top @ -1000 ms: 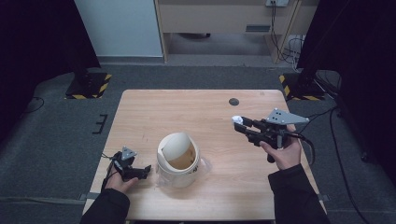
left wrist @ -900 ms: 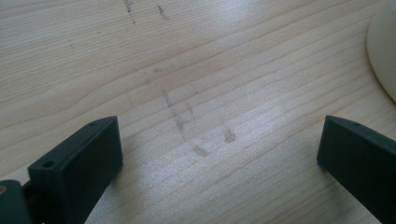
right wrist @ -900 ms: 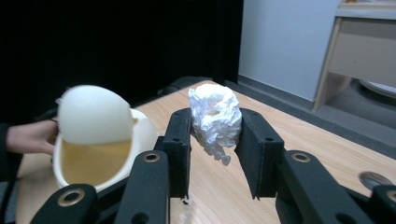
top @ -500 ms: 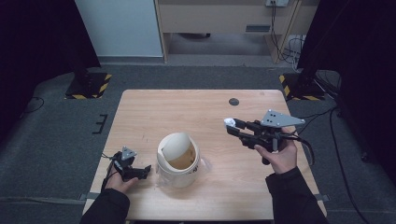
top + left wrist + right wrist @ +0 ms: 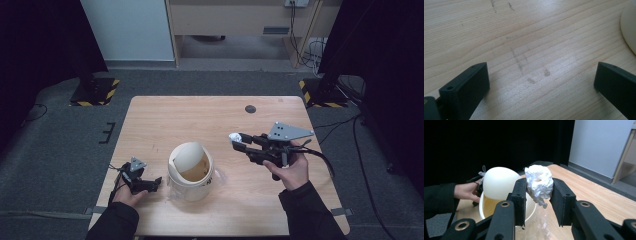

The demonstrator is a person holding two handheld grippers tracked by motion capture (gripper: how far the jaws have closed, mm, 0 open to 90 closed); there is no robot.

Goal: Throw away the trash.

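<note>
Right gripper view, tongs (image 5: 538,192) clamp crumpled tissue (image 5: 539,183)

Bin (image 5: 190,172) lid up, blocks left; tabletop (image 5: 200,120) beyond free.

My jaws stood wide apart over the pale wooden desk (image 5: 529,37), nothing between them, faint dark scuffs (image 5: 520,65) on the grain and a cream curved edge (image 5: 629,27) at the right.

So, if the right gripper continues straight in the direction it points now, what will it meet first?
Most likely the small bin: the right gripper, shut on a crumpled paper ball, points toward its swing lid, though depth is unclear.
</note>
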